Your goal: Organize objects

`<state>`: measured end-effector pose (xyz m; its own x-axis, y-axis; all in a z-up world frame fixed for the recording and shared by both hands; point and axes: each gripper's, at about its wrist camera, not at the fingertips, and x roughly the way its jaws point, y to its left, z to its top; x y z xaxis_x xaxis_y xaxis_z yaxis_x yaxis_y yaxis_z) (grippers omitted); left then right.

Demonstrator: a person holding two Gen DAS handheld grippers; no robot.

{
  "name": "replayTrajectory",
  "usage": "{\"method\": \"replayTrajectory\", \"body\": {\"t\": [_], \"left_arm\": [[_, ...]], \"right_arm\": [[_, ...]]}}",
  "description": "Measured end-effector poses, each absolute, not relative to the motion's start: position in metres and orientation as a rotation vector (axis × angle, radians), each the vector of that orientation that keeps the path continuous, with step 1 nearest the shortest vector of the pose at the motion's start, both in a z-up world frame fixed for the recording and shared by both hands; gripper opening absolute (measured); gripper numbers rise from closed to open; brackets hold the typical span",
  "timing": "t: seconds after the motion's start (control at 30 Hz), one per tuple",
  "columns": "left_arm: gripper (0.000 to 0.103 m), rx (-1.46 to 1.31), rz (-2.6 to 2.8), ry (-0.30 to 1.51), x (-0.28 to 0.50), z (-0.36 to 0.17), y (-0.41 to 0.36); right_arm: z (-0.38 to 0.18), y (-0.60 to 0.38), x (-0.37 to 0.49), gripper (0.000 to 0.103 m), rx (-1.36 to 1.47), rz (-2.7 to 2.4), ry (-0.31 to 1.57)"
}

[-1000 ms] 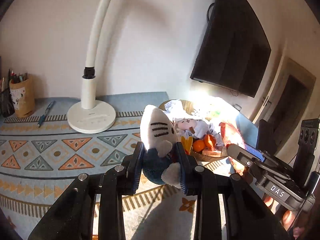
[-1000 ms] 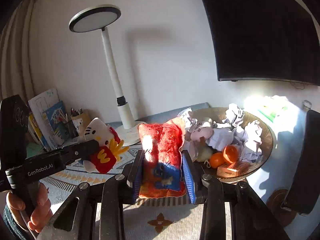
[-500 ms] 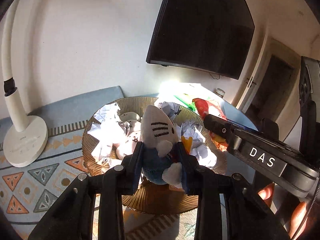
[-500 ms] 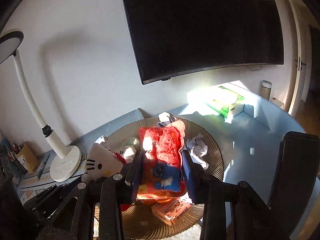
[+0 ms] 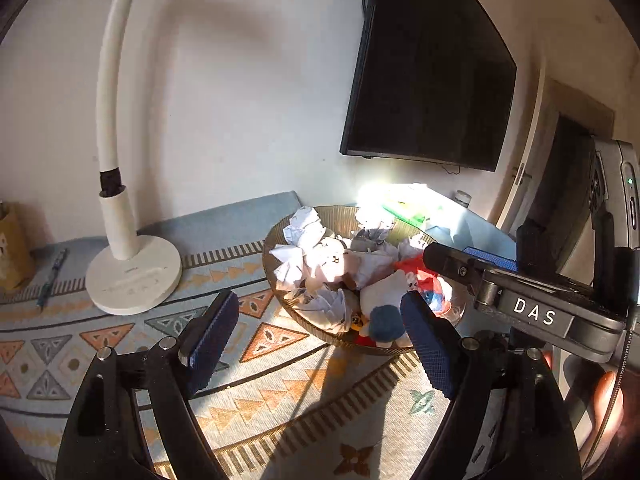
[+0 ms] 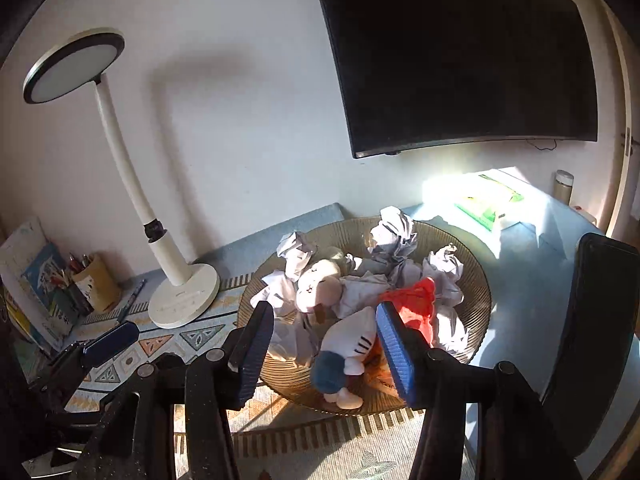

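A round woven basket point(image 6: 478, 292) point(image 5: 276, 240) holds crumpled paper balls point(image 6: 394, 228), a beige bunny plush point(image 6: 320, 284), the white cat plush with blue body point(image 6: 348, 344) point(image 5: 384, 300) and the red plush point(image 6: 416, 304) point(image 5: 420, 276). My left gripper point(image 5: 320, 336) is open and empty, just in front of the basket's near rim. My right gripper point(image 6: 324, 352) is open and empty, its jaws either side of the cat plush above the basket's near edge. The right gripper's body point(image 5: 532, 308) shows at the right of the left wrist view.
A white desk lamp point(image 6: 180, 292) point(image 5: 132, 272) stands left of the basket on a patterned mat point(image 5: 100, 340). A pen point(image 5: 52, 276) and a pencil cup point(image 6: 96, 280) with books are at far left. A black monitor point(image 6: 460, 52) hangs behind. A green packet point(image 6: 488, 200) lies at the back right.
Both grippers have opened and drawn back. The cat plush and the red plush have left the jaws and now lie in the basket.
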<state>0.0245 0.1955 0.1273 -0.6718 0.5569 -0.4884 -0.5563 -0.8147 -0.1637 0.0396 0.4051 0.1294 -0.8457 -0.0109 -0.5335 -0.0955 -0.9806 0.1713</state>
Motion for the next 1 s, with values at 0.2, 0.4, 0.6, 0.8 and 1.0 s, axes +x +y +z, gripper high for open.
{"method": "replayTrajectory", "body": {"t": [0.2,0.4,0.6,0.8,1.0], "left_arm": [[0.083,-0.687,2.652,0.093,0.054,0.137,0.114],[0.083,-0.889,2.816,0.086,0.041,0.097,0.05],[0.083,-1.044,2.85,0.043,0.021,0.05,0.019],[0.083,-1.167,2.837,-0.006,0.011,0.025,0.012],[0.084,-1.24,2.816,0.022,0.009,0.018,0.016]], "right_arm": [[0.135,0.317,0.051,0.064,-0.912,3.084,0.064],[0.096,0.251,0.04,0.064,-1.077,3.129,-0.025],[0.047,0.225,0.021,0.064,-1.166,3.073,-0.13],[0.02,0.233,0.005,0.064,-1.231,3.014,-0.105],[0.006,0.245,-0.001,0.064,-1.278,2.989,-0.013]]}}
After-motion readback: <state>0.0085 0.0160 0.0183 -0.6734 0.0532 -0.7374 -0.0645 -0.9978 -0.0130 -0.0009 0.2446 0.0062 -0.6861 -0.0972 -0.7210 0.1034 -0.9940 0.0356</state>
